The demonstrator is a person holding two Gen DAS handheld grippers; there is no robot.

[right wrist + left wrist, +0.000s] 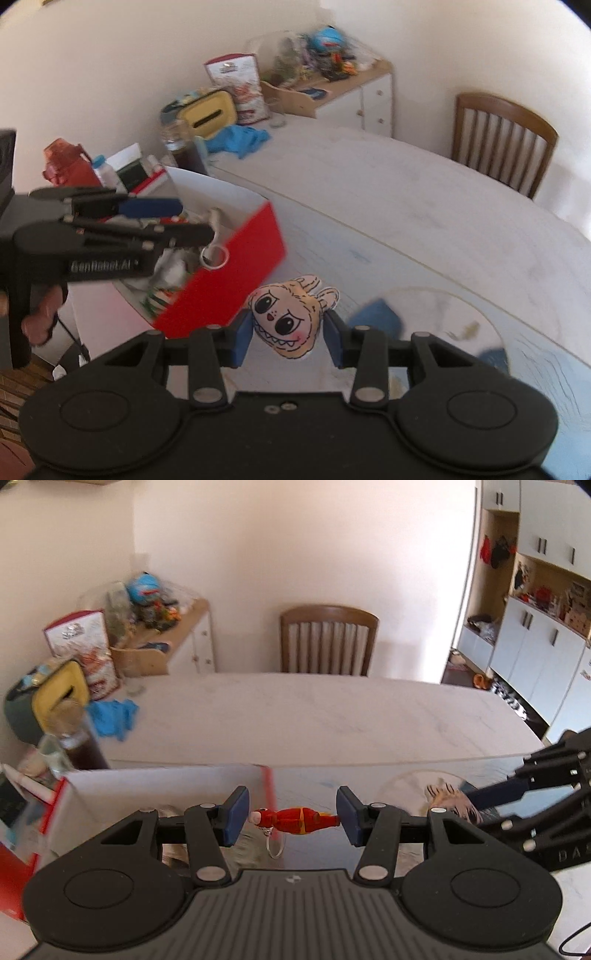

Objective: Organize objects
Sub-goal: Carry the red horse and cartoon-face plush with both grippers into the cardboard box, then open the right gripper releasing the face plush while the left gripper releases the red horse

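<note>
Pinching a small red-and-yellow plastic figurine (pixel 293 819) end to end, the left gripper (pixel 292 816) holds it crosswise between its blue pads, head against one pad and feet against the other, with a clear key ring (pixel 275 843) dangling below. That hold on the toy's narrow tips looks risky: I judge a slight tilt or jolt could let it pivot and drop out, and the ring could catch on the box edge. The right gripper (pixel 287 332) clamps a flat tan cartoon-face charm with black eyes and jagged teeth (pixel 290 317) by its two sides; being thin, it could flex and slip free.

Just beyond both grippers stands the open red-and-white cardboard box (pixel 221 284), already holding assorted small items. A release off its rim would send either piece onto the pale marble-look table (pixel 314 716). Farther off lie crumpled blue gloves (pixel 112 716), then a wooden slat-back chair (pixel 328 638) by the wall.
</note>
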